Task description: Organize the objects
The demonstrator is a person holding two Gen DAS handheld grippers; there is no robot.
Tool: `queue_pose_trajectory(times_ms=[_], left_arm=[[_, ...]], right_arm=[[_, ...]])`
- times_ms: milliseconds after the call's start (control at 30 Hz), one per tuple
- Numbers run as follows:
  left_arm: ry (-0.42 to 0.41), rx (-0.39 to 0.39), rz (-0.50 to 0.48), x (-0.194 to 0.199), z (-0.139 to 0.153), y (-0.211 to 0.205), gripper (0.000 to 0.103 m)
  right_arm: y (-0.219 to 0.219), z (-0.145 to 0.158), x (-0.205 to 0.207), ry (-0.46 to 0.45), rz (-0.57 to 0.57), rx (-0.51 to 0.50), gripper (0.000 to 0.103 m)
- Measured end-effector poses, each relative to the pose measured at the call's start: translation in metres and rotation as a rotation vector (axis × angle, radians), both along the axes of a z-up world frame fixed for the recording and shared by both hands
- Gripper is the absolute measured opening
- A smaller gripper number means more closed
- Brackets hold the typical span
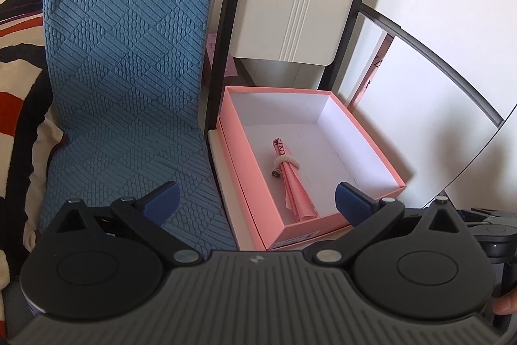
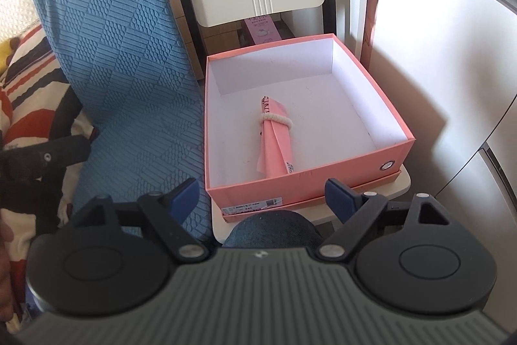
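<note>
A pink shoe box (image 2: 310, 183) sits open on its lid atop a white chair seat (image 2: 395, 186), beside a blue textured cushion (image 2: 129, 86). Inside, on the white floor, lies a rolled pink paper (image 2: 276, 141) bound by a cream hair tie (image 2: 276, 118) (a small charm hangs from it). The left gripper (image 1: 255, 199) and right gripper (image 2: 261, 196) both hover near the box's front, jaws spread wide and pinching nothing.

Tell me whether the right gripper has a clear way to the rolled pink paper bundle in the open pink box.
Probably yes. The right gripper is open and empty, the pink cardboard box has no lid on, and the rolled pink paper bundle lies alone inside. Only the near wall must be cleared.
</note>
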State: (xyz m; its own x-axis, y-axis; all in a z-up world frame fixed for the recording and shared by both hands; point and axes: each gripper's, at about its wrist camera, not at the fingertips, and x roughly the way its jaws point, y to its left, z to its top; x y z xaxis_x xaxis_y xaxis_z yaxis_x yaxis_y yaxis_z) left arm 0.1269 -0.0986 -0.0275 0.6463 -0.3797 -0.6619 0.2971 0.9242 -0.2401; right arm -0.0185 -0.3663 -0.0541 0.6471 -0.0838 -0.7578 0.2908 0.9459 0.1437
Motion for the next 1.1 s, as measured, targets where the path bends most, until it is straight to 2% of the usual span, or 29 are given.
queue_pose_trajectory(times_ms=[300,700,1100], left_arm=[[0.018,0.010,0.006,0.0026,-0.0041,-0.0014,0.103],[0.031,-0.025,0.006,0.0039,-0.0034,0.0007,0.103],[0.032,-0.015,0.013,0.0044,-0.0043,0.0026,0.103]], right_arm=[[-0.0007,-0.0022,0.0028,0.013,-0.001,0.007,0.086],[-0.0021,-0.0028,0.0041,0.021,-0.005,-0.001,0.086],[-0.0001,-0.0037,0.0054,0.030,0.001,-0.009,0.086]])
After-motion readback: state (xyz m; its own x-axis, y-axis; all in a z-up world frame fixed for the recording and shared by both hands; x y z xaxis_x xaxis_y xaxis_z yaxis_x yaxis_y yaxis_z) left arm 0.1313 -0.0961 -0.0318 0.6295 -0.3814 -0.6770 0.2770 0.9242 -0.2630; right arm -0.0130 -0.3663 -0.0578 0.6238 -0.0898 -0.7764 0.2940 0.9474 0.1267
